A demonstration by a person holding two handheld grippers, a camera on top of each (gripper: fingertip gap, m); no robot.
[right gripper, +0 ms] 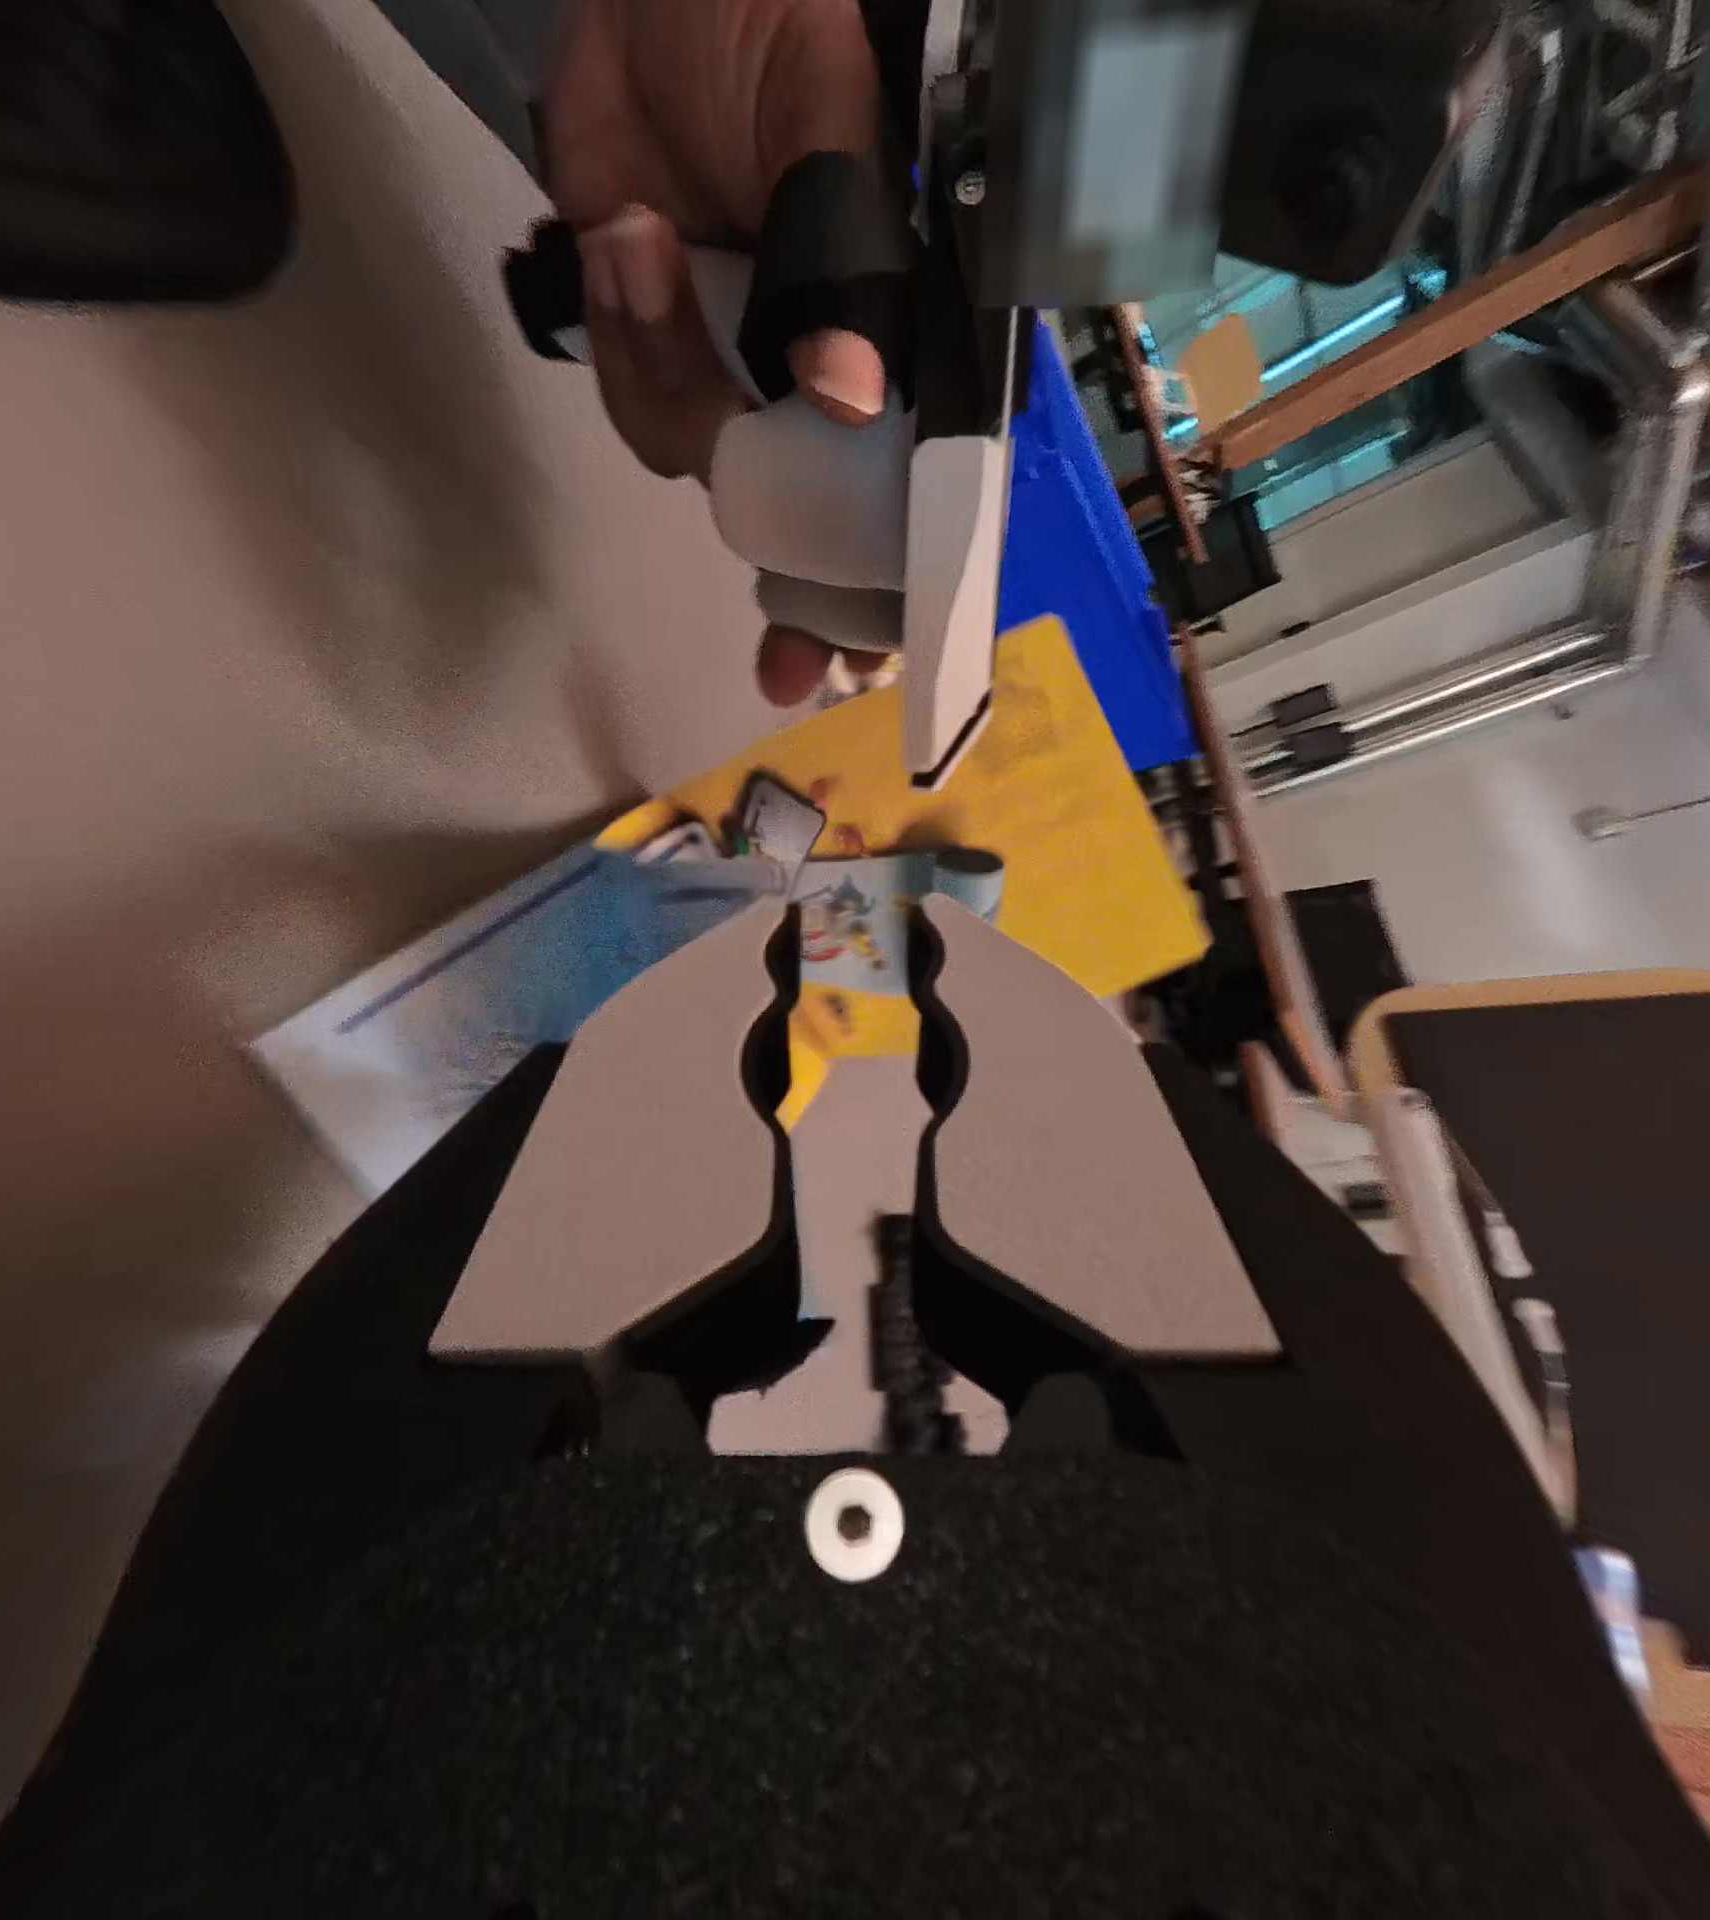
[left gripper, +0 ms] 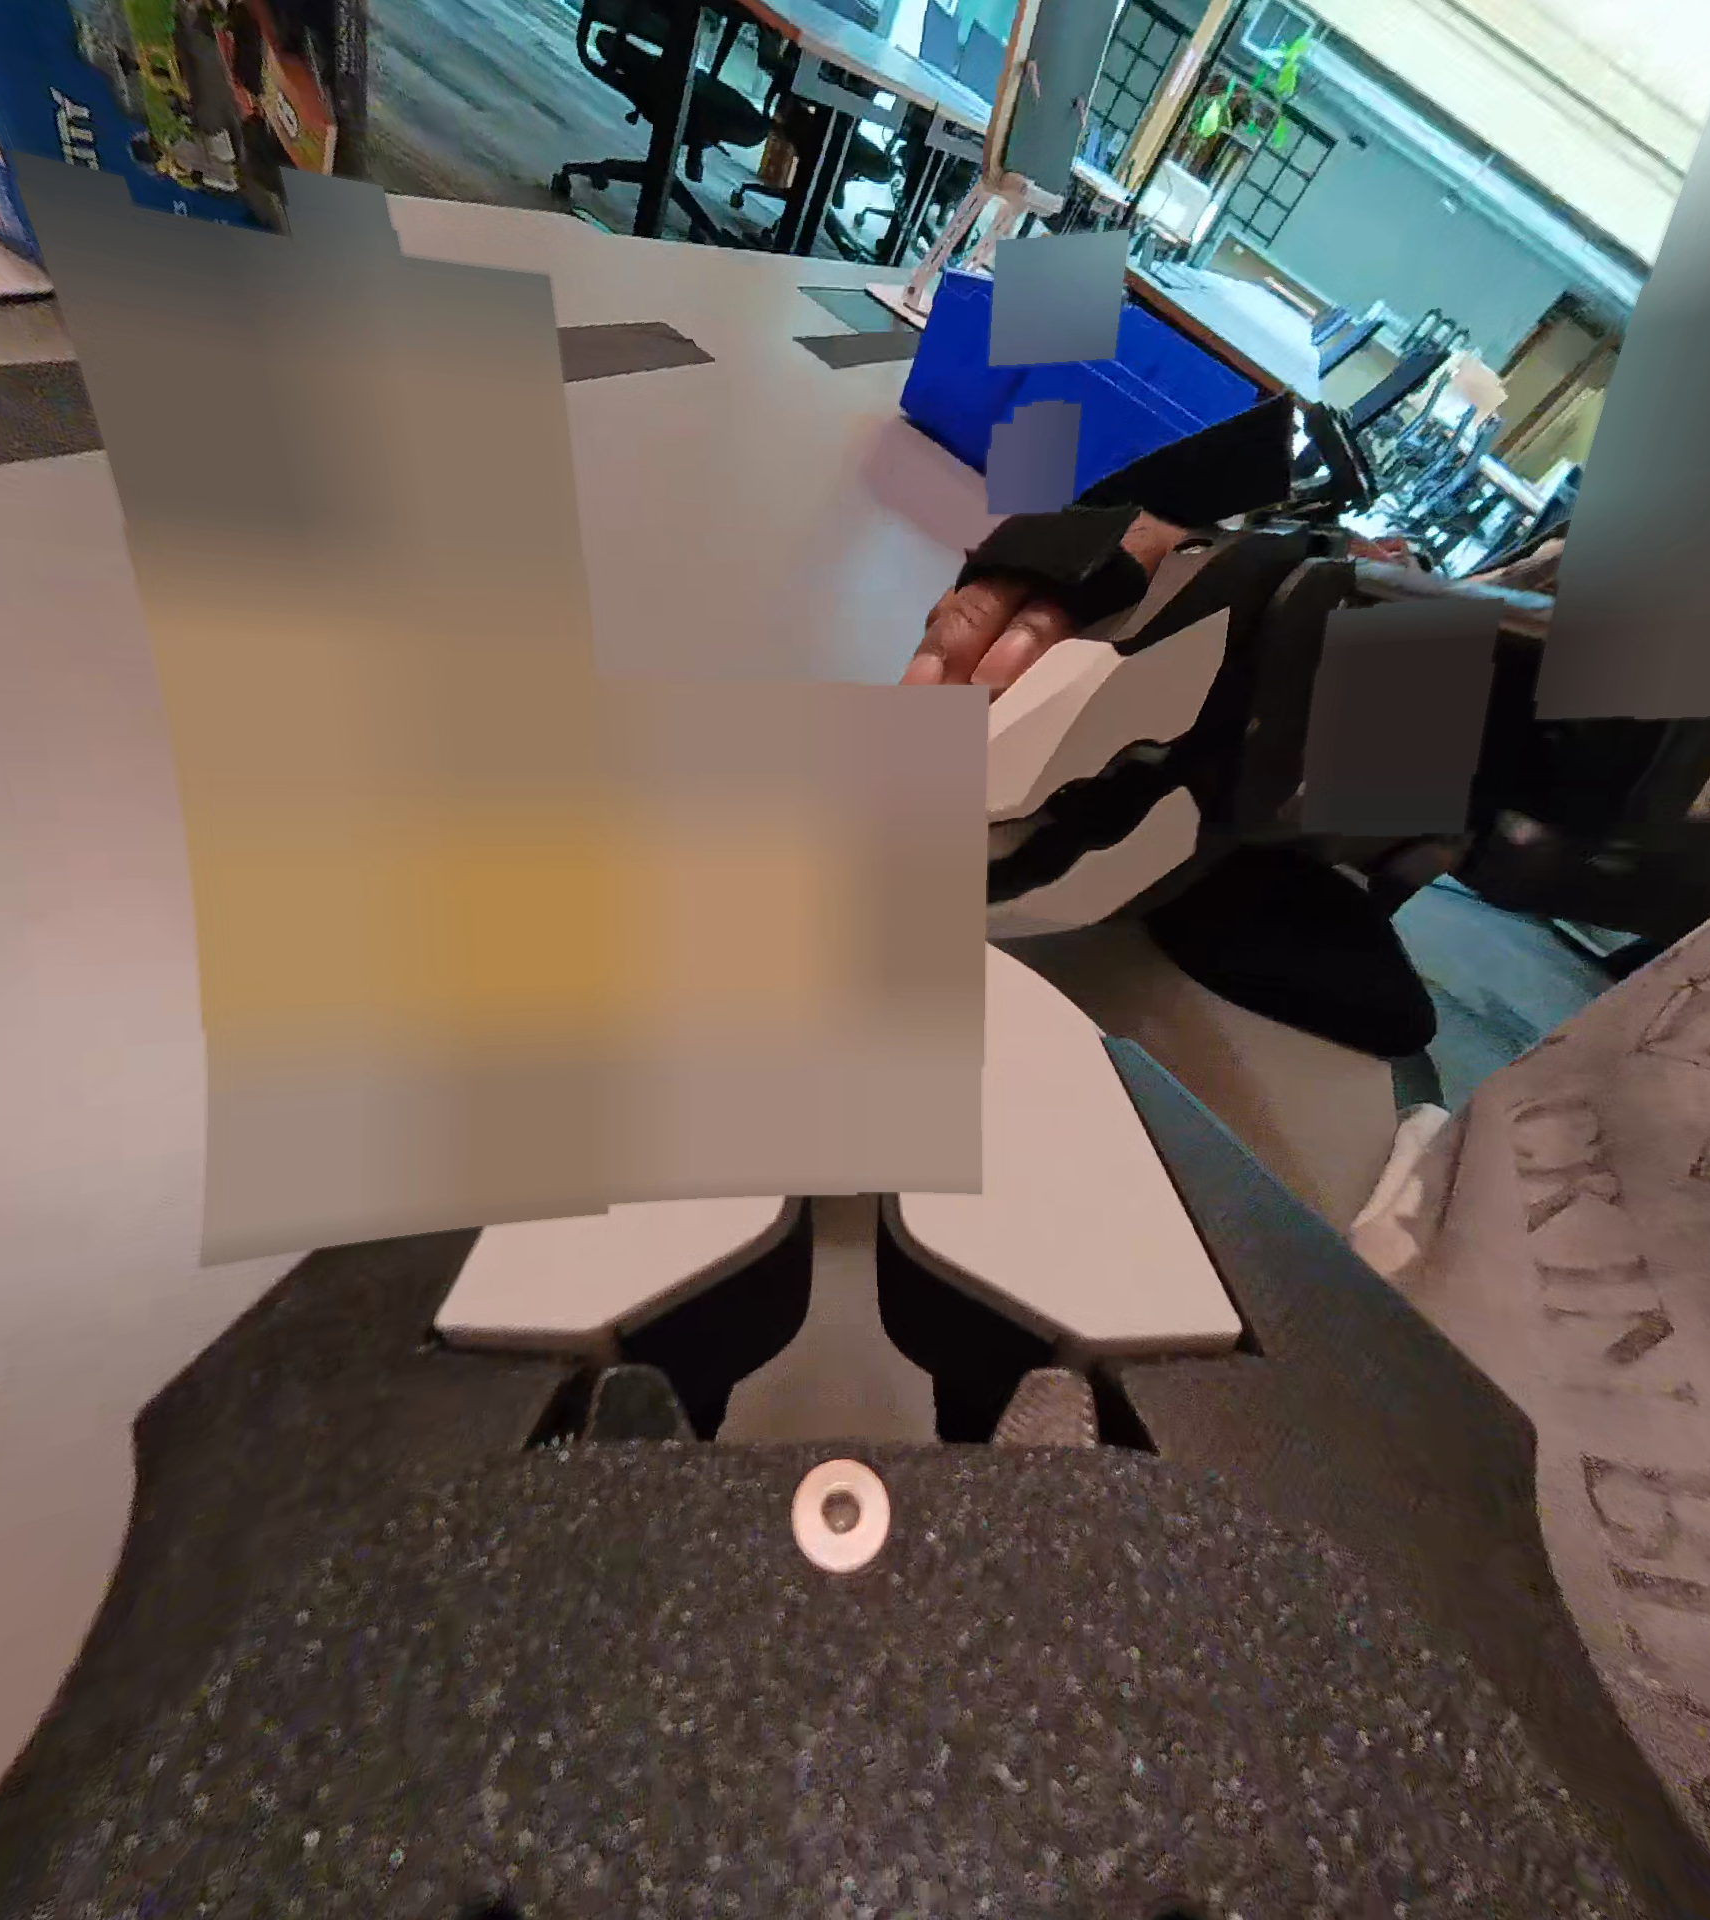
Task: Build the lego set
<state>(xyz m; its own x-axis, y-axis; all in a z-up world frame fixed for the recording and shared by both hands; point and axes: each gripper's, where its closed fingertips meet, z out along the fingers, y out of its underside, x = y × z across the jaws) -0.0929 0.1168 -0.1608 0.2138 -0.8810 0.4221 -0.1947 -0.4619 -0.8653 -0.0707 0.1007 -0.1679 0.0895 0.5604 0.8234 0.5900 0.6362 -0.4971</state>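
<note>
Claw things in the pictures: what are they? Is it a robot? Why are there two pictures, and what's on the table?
It's not a robot. A person holds one claw tool, called a gripper, in each hand, and each gripper carries its own small camera. That's why there are two pictures.

The right wrist view looks along the right gripper. Its two grey fingers stand a little apart, and it doesn't seem to hold anything. Farther off you see the left gripper, held by a hand and pointing down.

On the pale table lie a yellow booklet and a blue and white sheet, with a blue bin behind them.

The left wrist view is mostly covered by blurry patches that were added afterwards, so its own fingertips are hidden.
</note>
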